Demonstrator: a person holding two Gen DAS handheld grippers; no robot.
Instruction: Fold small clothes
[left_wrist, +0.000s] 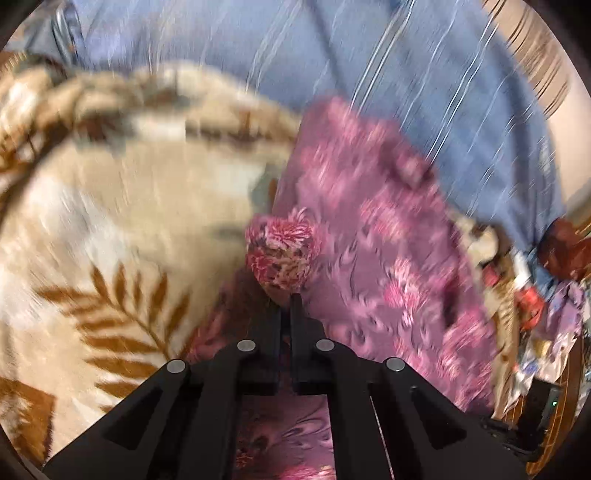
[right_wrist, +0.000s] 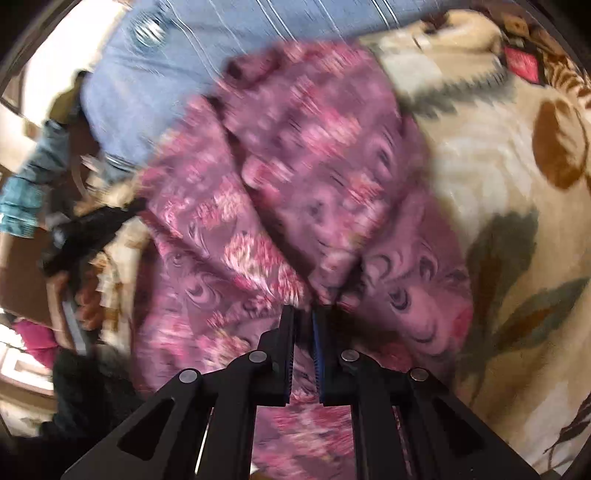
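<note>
Purple floral garment (left_wrist: 369, 229), spread on the beige leaf-print blanket (left_wrist: 122, 206), is pinched by closed jaws of left gripper (left_wrist: 286, 301) & right gripper (right_wrist: 306, 308); fold-over judged in hand, next: edges carried across together w/ grip kept.

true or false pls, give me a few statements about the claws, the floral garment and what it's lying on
1. The left claw is shut on the pink floral garment. True.
2. The right claw hangs open over bare blanket. False: it pinches a fold of the garment.
3. The garment lies on a beige leaf-patterned blanket. True.
4. The garment is plain white. False: purple-pink with flowers.
5. Blue striped fabric lies beyond the garment. True.
</note>
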